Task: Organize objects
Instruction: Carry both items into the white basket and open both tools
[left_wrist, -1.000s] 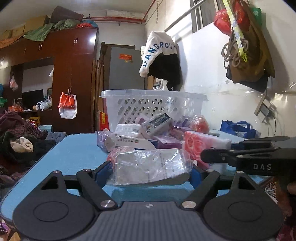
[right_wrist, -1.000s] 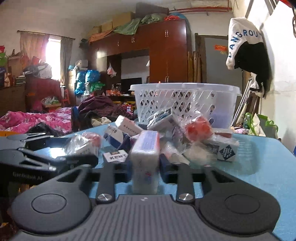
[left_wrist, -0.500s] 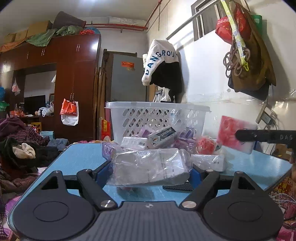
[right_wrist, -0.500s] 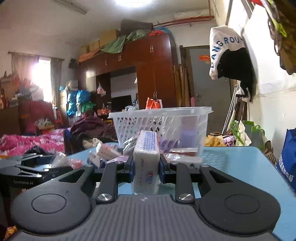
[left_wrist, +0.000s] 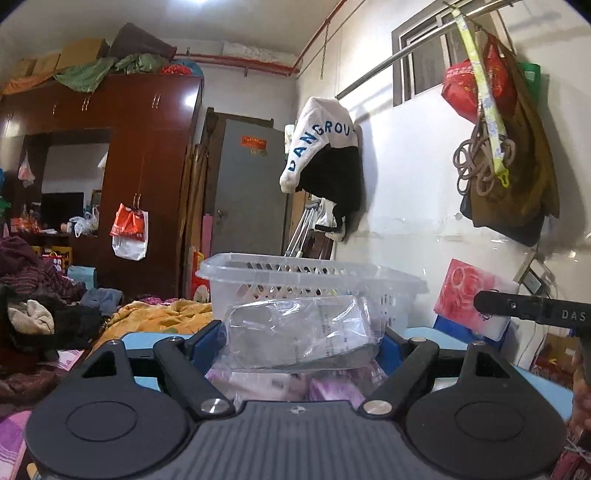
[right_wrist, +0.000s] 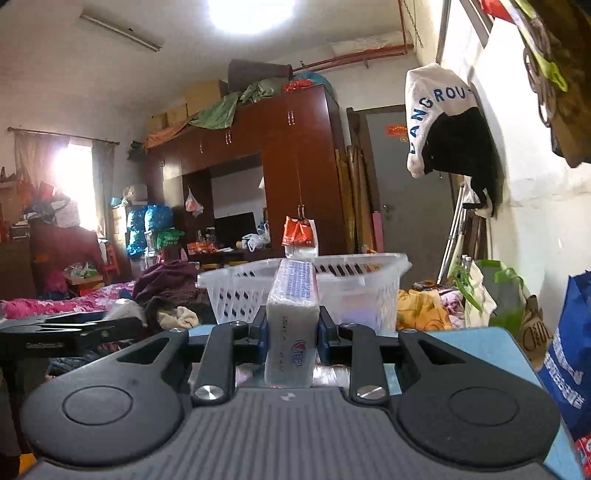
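Observation:
My left gripper (left_wrist: 297, 338) is shut on a clear plastic packet (left_wrist: 299, 330) and holds it raised, just short of the white basket (left_wrist: 310, 275). My right gripper (right_wrist: 291, 332) is shut on a white tissue pack with a red patterned side (right_wrist: 293, 317), held upright in front of the basket (right_wrist: 369, 291). The same pack (left_wrist: 469, 301) and the right gripper (left_wrist: 532, 314) show at the right of the left wrist view. The left gripper (right_wrist: 66, 332) shows at the left of the right wrist view. Pink and purple packets (left_wrist: 295, 384) lie on the blue table (left_wrist: 546, 384) below.
The white wall (left_wrist: 413, 206) with hanging bags and a jacket runs close along the right. A blue bag (right_wrist: 569, 354) stands right of the table (right_wrist: 480, 343). Piles of clothes (left_wrist: 44, 314) lie left of the table. A wardrobe stands behind.
Both grippers have risen from the pile on the table with their packs and moved toward the basket, whose rim now sits level with the held items.

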